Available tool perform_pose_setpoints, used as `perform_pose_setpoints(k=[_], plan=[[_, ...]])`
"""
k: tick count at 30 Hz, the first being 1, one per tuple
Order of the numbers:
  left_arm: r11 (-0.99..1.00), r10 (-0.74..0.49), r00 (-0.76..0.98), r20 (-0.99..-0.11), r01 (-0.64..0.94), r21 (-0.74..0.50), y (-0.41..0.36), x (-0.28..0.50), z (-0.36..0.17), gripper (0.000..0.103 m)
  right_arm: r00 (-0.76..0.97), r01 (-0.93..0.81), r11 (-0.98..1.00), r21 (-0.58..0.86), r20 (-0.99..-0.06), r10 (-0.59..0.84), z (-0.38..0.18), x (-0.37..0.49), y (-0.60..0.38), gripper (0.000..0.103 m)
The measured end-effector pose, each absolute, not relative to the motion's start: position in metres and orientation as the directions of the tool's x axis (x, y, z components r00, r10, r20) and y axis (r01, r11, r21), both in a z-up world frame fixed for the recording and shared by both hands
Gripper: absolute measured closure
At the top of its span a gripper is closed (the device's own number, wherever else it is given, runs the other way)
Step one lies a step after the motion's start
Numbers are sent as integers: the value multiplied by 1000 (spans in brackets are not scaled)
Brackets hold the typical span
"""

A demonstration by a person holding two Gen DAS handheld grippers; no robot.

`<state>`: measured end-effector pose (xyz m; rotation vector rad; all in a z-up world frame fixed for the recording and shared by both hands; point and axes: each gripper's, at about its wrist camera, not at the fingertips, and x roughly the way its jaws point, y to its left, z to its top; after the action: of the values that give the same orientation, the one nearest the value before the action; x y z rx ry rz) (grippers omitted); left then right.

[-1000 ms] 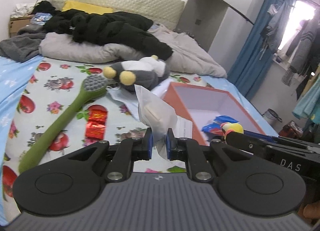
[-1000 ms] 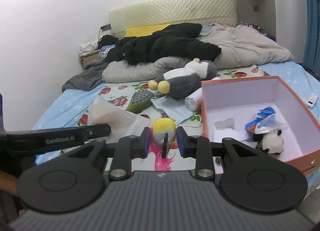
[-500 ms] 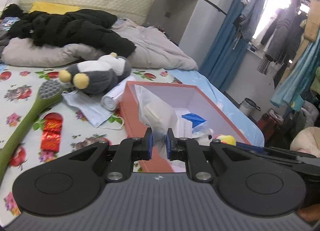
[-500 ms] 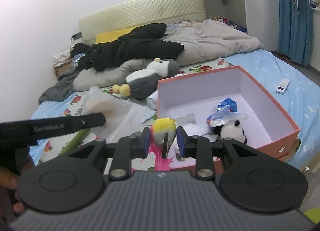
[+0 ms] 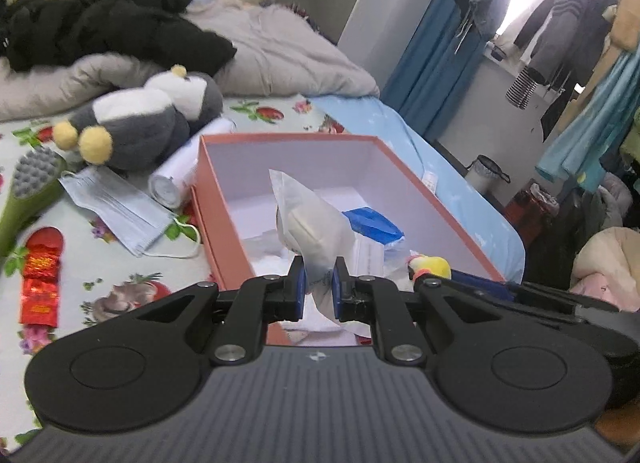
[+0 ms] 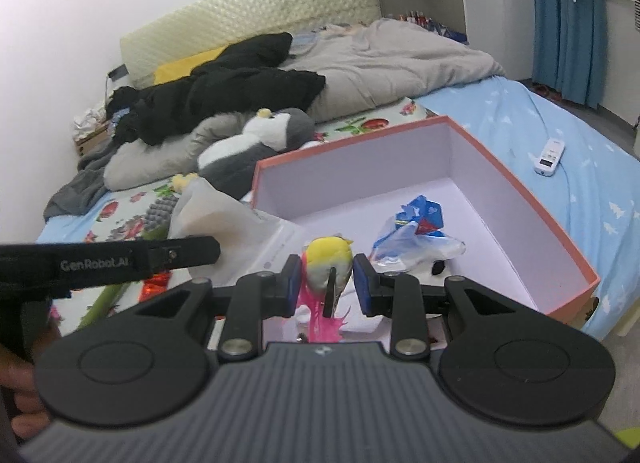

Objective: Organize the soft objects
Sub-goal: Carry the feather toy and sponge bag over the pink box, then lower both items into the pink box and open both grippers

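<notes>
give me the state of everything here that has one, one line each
left hand-held gripper: shut on clear plastic bag
right hand-held gripper: shut on yellow and pink plush toy
orange box: open, partly filled
penguin plush: lying on the bed
face mask: flat beside the box

The right gripper (image 6: 326,287) pinches a yellow and pink plush toy (image 6: 328,263) above an open orange box (image 6: 520,199) on a bed. A blue plastic wrapper (image 6: 416,231) lies inside. A grey stuffed animal (image 6: 256,151) rests behind the box.
</notes>
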<state>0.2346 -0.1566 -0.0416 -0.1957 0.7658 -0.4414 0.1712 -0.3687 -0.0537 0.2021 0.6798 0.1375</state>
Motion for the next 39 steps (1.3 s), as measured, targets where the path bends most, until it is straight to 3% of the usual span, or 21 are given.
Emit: perform_pose_setpoints(k=[19,21,23,24,39], plan=[[917,-399,574,-715,243,-317,-190,305,-78,87,698,-25,958,287,-680,222,-93,219,-397,70],[920,-392,576,-717,243,-307,-193,307,-80,77,690,-23,956,292,-687,227,-97,222,-400,64],[924,-383,581,-718,234,-303,-195,309,-81,53,681,-15,958,288,-698,220,-100,225,-403,54],[925,-379,580,-721,231,-301,-196,310,-82,51,681,-11,958,287,-699,217,-100,225,-406,51],[929,-370,626,-687,273,-252,-205,294,-61,50,712,-33,943,330,-655,254,-87,206,-413,48]])
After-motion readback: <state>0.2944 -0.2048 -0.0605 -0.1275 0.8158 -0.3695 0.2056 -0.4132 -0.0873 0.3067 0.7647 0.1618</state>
